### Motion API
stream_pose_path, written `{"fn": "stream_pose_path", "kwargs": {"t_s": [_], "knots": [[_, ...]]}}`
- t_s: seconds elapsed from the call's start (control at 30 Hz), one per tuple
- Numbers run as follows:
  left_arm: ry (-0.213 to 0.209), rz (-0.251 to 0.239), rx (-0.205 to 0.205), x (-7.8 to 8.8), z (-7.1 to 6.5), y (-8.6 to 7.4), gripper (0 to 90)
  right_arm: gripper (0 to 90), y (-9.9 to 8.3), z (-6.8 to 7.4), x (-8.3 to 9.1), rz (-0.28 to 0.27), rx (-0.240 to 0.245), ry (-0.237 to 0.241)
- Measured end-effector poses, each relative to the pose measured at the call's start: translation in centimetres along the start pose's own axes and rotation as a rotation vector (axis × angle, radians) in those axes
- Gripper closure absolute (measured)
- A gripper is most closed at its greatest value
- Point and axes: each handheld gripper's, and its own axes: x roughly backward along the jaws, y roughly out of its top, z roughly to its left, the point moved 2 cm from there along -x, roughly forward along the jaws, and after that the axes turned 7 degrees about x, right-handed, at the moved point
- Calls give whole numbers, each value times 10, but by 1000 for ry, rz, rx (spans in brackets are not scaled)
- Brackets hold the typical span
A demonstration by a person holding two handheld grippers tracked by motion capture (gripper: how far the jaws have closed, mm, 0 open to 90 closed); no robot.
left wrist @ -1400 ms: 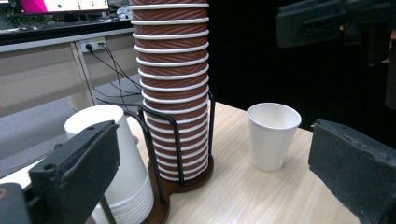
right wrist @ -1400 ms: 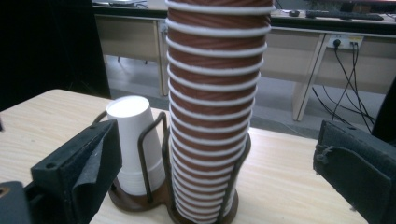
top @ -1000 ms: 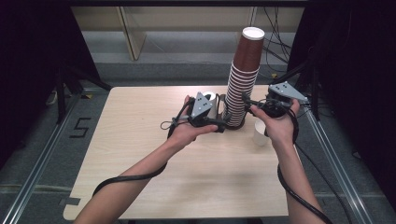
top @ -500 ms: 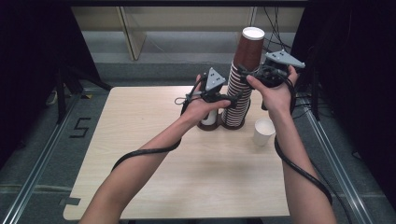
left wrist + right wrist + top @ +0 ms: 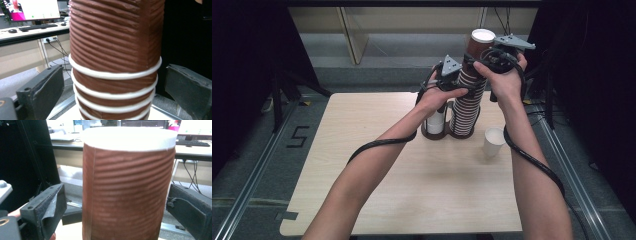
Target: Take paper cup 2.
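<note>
A tall stack of brown ribbed paper cups (image 5: 467, 107) stands in a dark holder (image 5: 447, 134) at the far side of the table. My left gripper (image 5: 464, 89) is raised beside the stack's upper half. In the left gripper view its jaws (image 5: 115, 87) stand either side of the white-rimmed cups (image 5: 115, 37) with a gap on both sides, open. My right gripper (image 5: 486, 52) is at the top cup (image 5: 481, 44). In the right gripper view its jaws (image 5: 117, 207) flank that cup (image 5: 127, 182); they have just been closing a little, and the pads stay clear of it.
A short stack of white cups (image 5: 435, 121) sits in the holder's left slot. A single white cup (image 5: 493, 141) stands on the table (image 5: 412, 190) right of the holder. Black frame posts rise at both sides, and cables trail along both forearms.
Both hands have risen along the brown stack: the left gripper from near its base to its upper half, the right gripper from mid-height to the top cup.
</note>
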Motion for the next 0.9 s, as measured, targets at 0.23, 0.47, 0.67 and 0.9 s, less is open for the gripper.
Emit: {"fn": "stream_pose_path", "kwargs": {"t_s": [0.23,0.47,0.67,0.9], "knots": [[-13,7,25,-8,3,-2,34,61,4,-2,-11,5,-23,1],[-22,8,35,-11,3,-6,48,130,5,-4,-15,1,-34,-10],[-28,7,48,-11,3,-6,51,171,3,-5,-17,-12,-38,-27],[-25,11,46,-11,3,-5,52,188,4,-3,-15,-33,-52,-37]]}}
